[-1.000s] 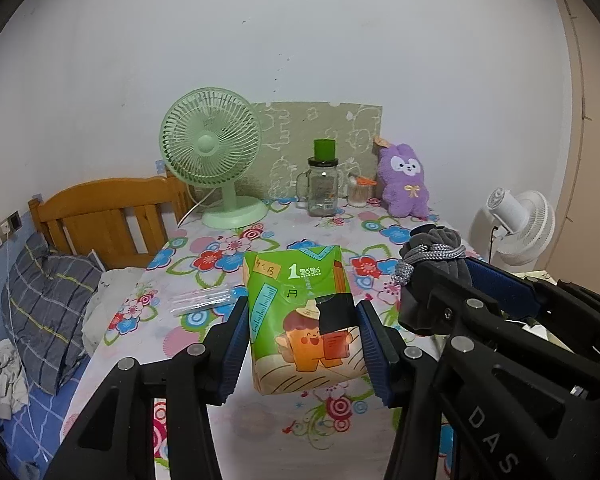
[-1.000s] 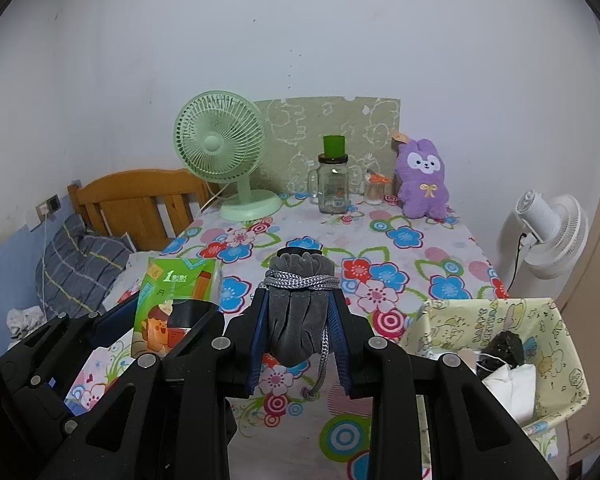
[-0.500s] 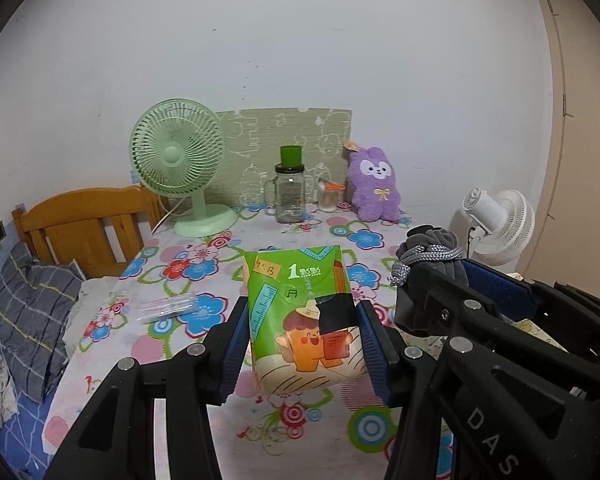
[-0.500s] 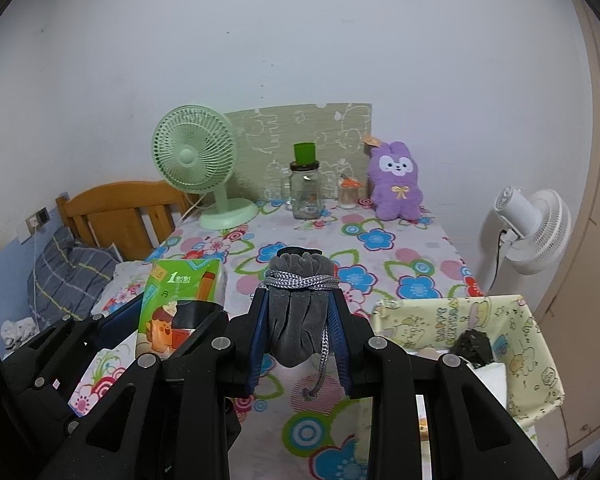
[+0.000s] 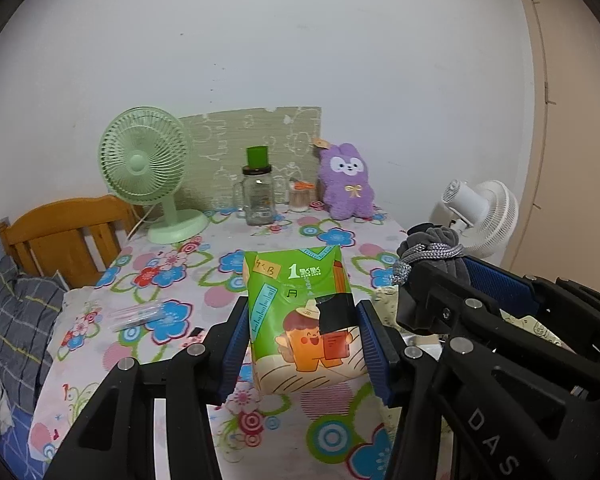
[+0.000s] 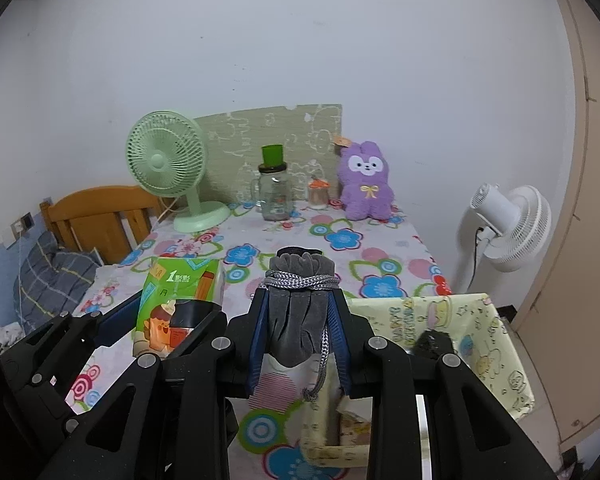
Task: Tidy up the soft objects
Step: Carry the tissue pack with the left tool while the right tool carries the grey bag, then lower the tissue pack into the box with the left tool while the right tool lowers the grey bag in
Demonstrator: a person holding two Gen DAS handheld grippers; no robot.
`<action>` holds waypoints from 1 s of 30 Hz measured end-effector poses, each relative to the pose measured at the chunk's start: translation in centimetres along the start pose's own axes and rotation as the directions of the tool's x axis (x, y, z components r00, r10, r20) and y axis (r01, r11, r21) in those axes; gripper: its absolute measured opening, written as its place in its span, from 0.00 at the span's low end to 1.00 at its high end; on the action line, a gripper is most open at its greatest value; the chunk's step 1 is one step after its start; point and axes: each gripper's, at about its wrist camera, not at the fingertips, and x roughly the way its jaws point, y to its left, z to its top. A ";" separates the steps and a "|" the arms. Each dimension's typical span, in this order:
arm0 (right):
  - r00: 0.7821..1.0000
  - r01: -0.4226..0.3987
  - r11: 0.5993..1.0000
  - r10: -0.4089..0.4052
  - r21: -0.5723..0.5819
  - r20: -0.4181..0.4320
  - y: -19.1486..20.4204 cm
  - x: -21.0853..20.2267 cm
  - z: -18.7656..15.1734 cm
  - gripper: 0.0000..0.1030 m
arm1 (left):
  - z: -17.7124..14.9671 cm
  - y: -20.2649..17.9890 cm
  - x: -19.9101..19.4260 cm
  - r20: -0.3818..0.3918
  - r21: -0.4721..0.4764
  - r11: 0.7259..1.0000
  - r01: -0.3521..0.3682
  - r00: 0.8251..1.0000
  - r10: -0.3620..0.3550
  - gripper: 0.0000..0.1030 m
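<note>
Tissue pack in green printed plastic wrap [image 5: 306, 320] sits at the centre of the left wrist frame, pinched between the blue pads of the left gripper [image 5: 302, 338] and held clear of the flowered tablecloth [image 5: 172, 276] below it. In the right wrist frame the right gripper [image 6: 298, 326] fills the lower centre, its blue pads pressed narrow on a grey velvet drawstring pouch [image 6: 296, 312] whose grey braided cord [image 6: 320, 368] dangles down past the jaws. At the lower right of that frame stands a pale yellow fabric basket with cartoon prints [image 6: 480, 344], some dark and pale items inside it, partly hidden by the gripper. Along the far wall, mid-frame, stand a mint green desk fan [image 6: 168, 168], a glass jar with a green lid [image 6: 274, 188] and a purple plush rabbit [image 6: 366, 188]. A white floor fan [image 6: 512, 228] stands at the right edge, beside the table.
</note>
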 end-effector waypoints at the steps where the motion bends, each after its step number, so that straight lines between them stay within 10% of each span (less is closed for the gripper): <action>1: 1.000 0.006 1.000 -0.006 0.004 -0.001 -0.4 0.0 -0.1 0.32 | 0.0 -0.4 0.2 -0.002 0.004 1.000 0.008 1.000 -0.008 0.52; 30: 0.988 0.149 0.986 -0.144 0.081 -0.058 -8.6 2.0 -2.0 0.32 | -0.5 -8.0 5.1 -0.088 0.072 0.986 0.150 0.986 -0.144 0.52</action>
